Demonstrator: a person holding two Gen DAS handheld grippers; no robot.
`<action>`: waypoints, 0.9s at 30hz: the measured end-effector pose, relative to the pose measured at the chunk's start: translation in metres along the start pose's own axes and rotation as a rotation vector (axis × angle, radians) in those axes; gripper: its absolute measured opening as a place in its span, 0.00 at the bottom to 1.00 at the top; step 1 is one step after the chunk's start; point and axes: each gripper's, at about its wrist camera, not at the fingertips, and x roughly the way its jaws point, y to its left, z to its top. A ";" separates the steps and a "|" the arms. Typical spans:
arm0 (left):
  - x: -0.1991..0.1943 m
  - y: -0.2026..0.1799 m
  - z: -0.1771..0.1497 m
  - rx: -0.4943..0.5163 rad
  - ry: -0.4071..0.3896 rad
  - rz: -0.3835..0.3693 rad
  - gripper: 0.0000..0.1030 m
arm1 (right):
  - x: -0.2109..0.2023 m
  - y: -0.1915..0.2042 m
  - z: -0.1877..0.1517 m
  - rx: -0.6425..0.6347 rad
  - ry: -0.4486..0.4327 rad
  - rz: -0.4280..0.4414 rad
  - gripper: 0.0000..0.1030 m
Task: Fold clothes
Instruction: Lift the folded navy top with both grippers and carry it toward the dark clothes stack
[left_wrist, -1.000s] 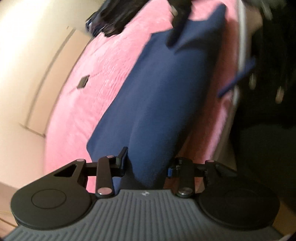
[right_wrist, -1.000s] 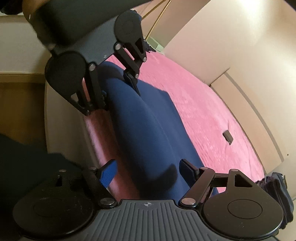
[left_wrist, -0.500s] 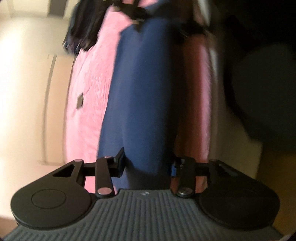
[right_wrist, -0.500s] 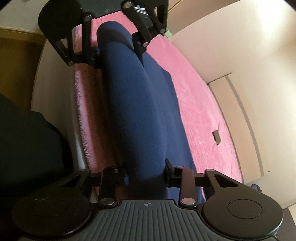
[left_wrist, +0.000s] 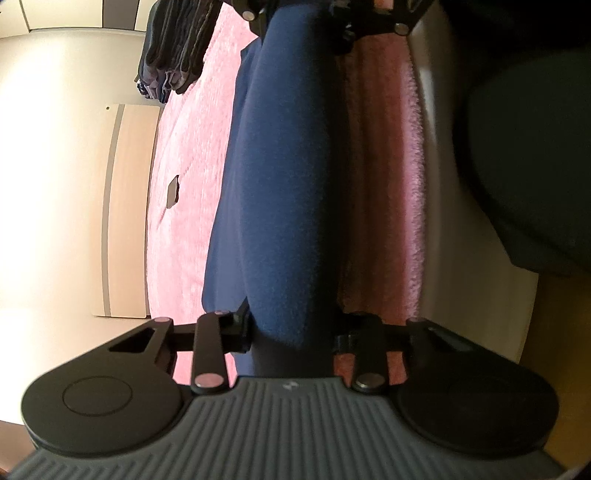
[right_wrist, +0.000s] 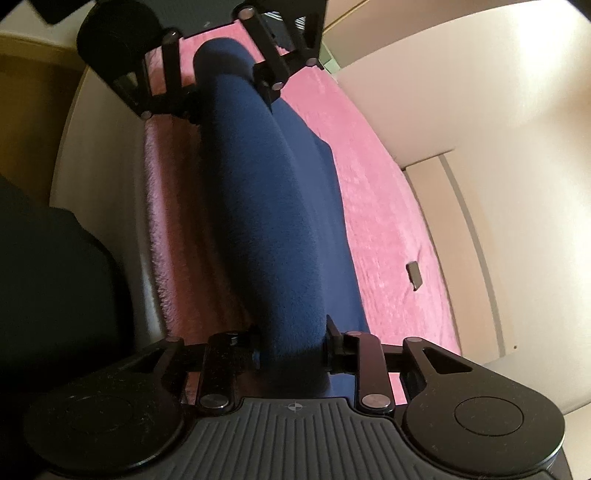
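The pink blanket (left_wrist: 192, 155) is the biggest thing here, one of them, spread as a soft work surface (I can't tell if it's a bed or a desk underneath), with its near edge hanging over the front.

On it sits one navy garment (left_wrist: 280, 177), bunched into a long roll along that near edge and held at both ends, so my guess is it's being carried or laid over as one fold.

One stack of dark folded clothes (left_wrist: 173, 48) waits at the far end, probably the done pile.

Two grippers. The left gripper (left_wrist: 291, 328) has its fingers pressing the near end of the roll and they're closing in a bit more. The right gripper (right_wrist: 291, 343) is clamped on the other end, fingers dug into the fleece. Gripping both ends keeps the roll taut and straight.

Smallest: one little dark tag-like thing (right_wrist: 414, 275) lying alone on the blanket, no idea what.
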 end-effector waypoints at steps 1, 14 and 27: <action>0.000 -0.001 0.000 0.010 -0.002 0.000 0.30 | 0.001 0.002 -0.001 -0.011 0.005 -0.002 0.29; 0.004 -0.002 0.008 0.135 0.010 -0.041 0.30 | -0.002 -0.001 -0.005 0.018 0.008 0.014 0.21; 0.001 0.043 0.023 0.059 -0.029 -0.137 0.30 | -0.013 -0.059 -0.021 0.047 -0.109 0.112 0.21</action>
